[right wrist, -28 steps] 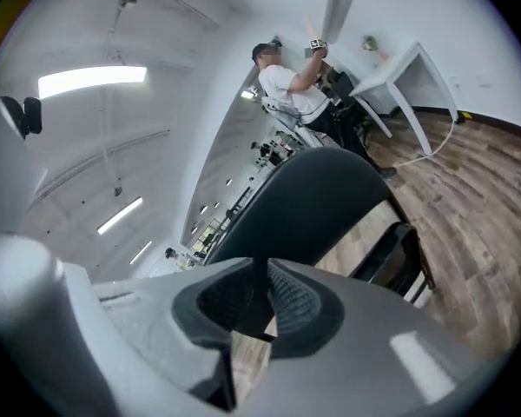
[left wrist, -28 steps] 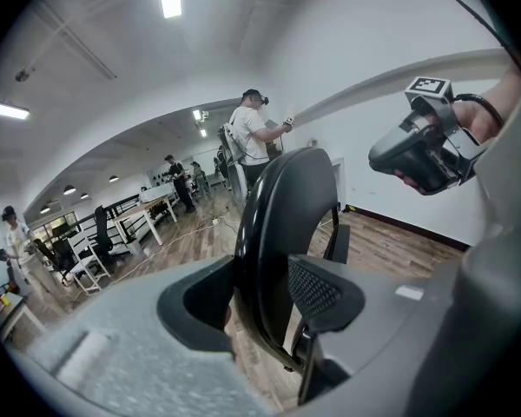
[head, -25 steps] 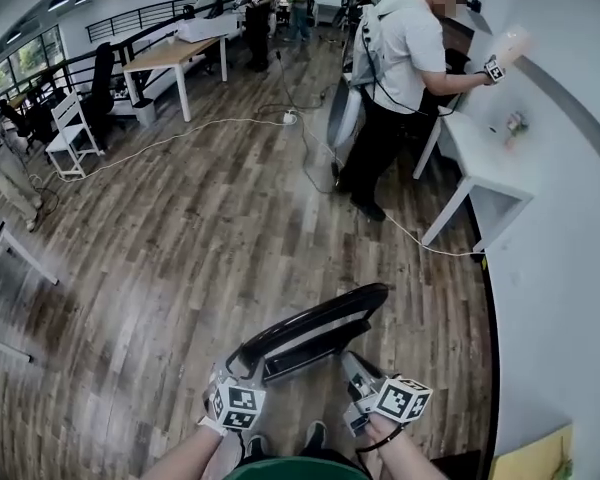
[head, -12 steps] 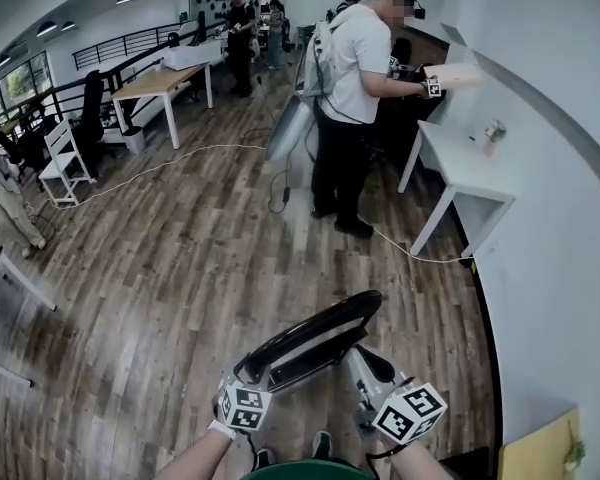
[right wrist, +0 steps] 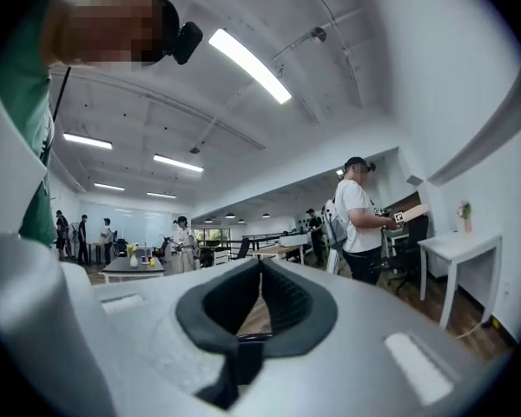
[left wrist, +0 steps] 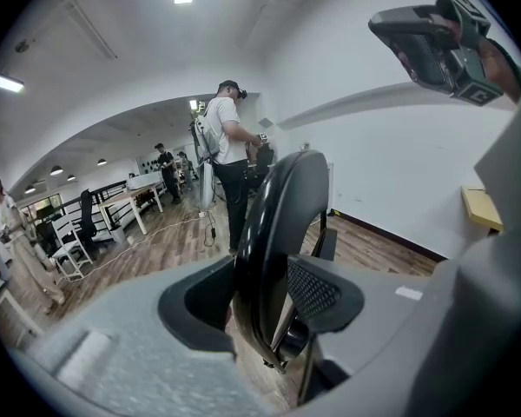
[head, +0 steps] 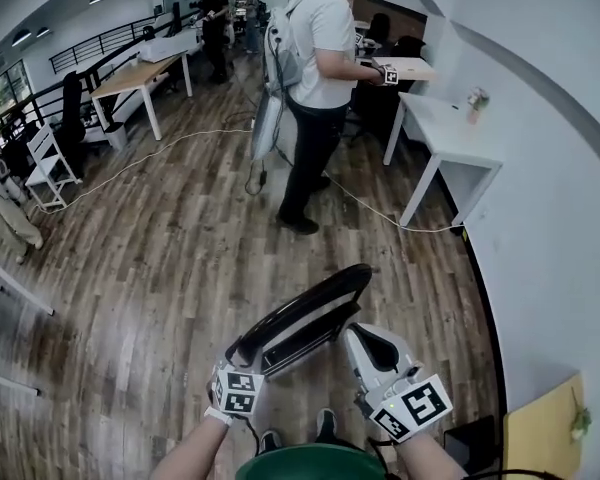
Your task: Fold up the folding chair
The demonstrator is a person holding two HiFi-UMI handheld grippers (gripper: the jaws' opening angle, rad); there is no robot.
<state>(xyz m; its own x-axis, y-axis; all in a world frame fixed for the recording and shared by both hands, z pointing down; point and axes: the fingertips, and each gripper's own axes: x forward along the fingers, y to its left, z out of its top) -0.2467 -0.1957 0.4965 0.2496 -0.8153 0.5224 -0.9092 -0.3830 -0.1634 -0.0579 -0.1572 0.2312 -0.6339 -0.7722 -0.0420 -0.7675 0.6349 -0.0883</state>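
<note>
The black folding chair [head: 305, 320] stands just in front of me on the wood floor, its flat curved frame tilted away. My left gripper [head: 243, 356] is shut on the chair's near left edge. In the left gripper view the black rim [left wrist: 286, 207] runs up between the jaws of that gripper [left wrist: 269, 295], and both pads press on it. My right gripper [head: 360, 340] hangs beside the chair's right end, raised and apart from it. It is shut with nothing in it [right wrist: 259, 309] and points level into the room. It also shows high at the right as the right gripper [left wrist: 434, 37].
A person in a white shirt [head: 315, 88] stands by a white desk [head: 450, 138] against the right wall. A cable [head: 160, 153] trails across the floor. A white chair [head: 48, 163] and a wooden table [head: 130, 73] stand at the far left. A yellowish box [head: 540, 428] is near right.
My right gripper has risen and rolled over beside the chair's right end. The left gripper keeps its hold on the chair. The person in the white shirt now appears nearer the middle.
</note>
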